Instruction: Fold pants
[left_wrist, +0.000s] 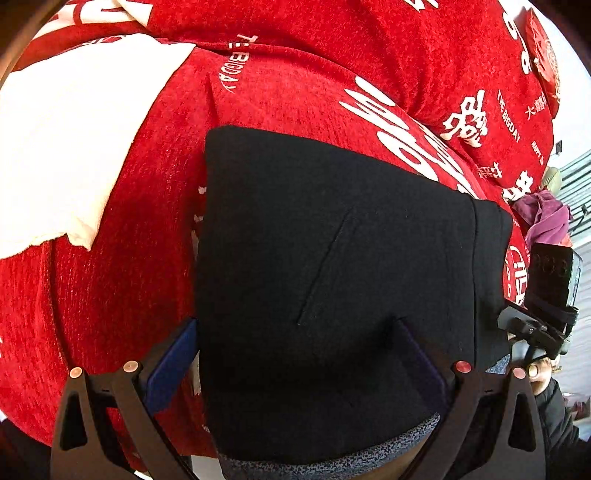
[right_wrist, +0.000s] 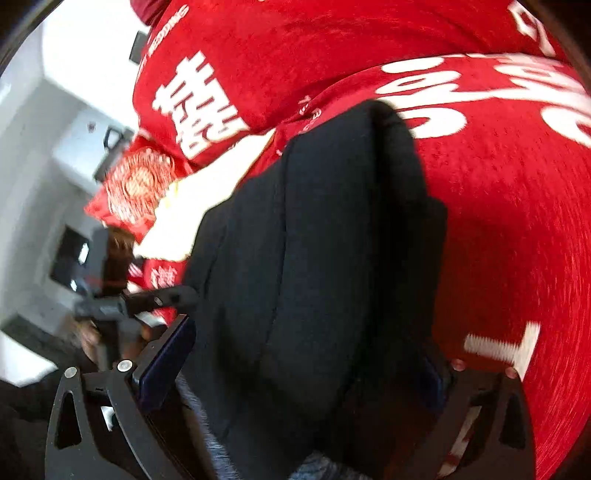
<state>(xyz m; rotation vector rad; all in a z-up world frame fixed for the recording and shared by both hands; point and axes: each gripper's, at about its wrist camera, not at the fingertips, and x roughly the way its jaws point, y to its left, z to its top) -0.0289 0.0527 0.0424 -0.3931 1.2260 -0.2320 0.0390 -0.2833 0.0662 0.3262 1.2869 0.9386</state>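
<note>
My left gripper (left_wrist: 295, 343) has its blue-padded fingers (left_wrist: 173, 369) spread wide, the near edge of the folded black fabric pants (left_wrist: 332, 258) lying between them, and my right gripper (right_wrist: 306, 373) is likewise spread wide with its blue pads (right_wrist: 166, 365) either side of the same pants (right_wrist: 325, 258), which show a speckled grey lining at the near edge. The pants rest on a red plush blanket (left_wrist: 295, 74) with white Chinese characters and the repeated words "THE BIG DAY" (left_wrist: 229, 62). A white cloth (left_wrist: 66, 147) lies on the blanket beyond my left fingers, and a purple garment (left_wrist: 543, 218) sits at its far right edge.
</note>
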